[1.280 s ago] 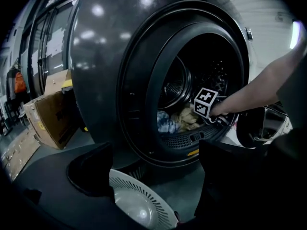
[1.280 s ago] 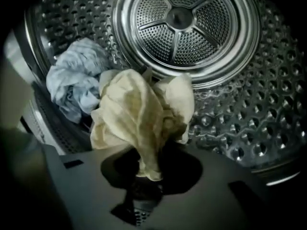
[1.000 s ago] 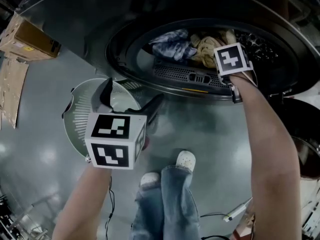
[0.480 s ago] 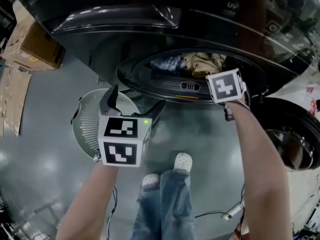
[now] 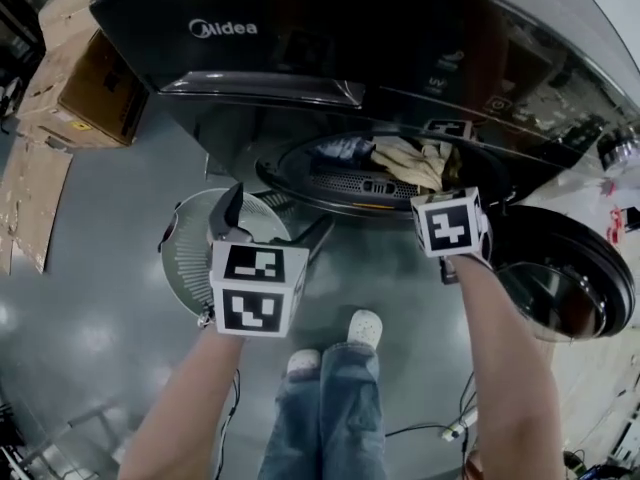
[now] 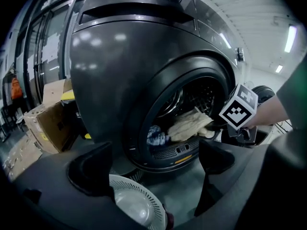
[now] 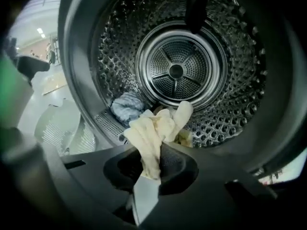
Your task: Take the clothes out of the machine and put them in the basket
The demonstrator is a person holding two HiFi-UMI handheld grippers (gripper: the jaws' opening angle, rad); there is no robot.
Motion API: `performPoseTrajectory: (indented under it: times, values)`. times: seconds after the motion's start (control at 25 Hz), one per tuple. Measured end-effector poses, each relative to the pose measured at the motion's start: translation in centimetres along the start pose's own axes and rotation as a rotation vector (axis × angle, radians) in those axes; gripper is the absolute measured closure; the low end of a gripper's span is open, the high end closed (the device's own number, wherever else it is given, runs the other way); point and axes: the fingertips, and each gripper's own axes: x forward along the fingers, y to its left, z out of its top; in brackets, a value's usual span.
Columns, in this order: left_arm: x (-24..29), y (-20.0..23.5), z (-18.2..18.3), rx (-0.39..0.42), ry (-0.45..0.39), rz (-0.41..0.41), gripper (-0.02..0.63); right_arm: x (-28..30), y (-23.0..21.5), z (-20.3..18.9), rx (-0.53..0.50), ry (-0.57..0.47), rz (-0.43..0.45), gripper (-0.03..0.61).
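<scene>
The right gripper [image 7: 152, 169] is clenched on a cream garment [image 7: 154, 131] at the mouth of the washing machine drum [image 7: 230, 104], where a blue garment [image 7: 125, 107] lies beside it. The left gripper [image 6: 153, 163], jaws apart and empty, hovers over the white basket [image 6: 144, 200].

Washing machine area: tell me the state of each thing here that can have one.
Machine door: open, swung aside.
Drum: holds clothes.
Cream cloth: pinched in the right gripper, trailing out of the drum.
Blue cloth: loose at the drum's front.
Basket: upright on the floor, nothing visible inside.
Left gripper: fingers open, empty.
Right gripper: fingers shut on the cream cloth.
</scene>
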Motion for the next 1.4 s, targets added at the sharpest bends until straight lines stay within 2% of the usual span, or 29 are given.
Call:
performPoseTrajectory:
  times: [0.56, 0.8, 1.08, 1.4]
  values:
    - [-3.9, 0.9, 2.7, -0.003, 0.006, 0.022, 0.051, -7.9, 1.3, 2.8, -0.048, -0.112, -0.001, 0.523]
    - [-5.3, 0.3, 4.4, -0.020, -0.002, 0.012, 0.051, -11.6, 1.4, 2.9, 0.021, -0.157, 0.029, 0.523]
    - [-6.1, -0.8, 4.7, -0.004, -0.005, -0.006, 0.051, -15.8, 1.5, 4.0, 0.123, -0.274, 0.066, 0.523]
    - [-6.7, -1.8, 4.3, 0.033, -0.012, -0.032, 0.051, -20.3, 2.9, 6.1, 0.124, -0.395, 0.134, 0.523]
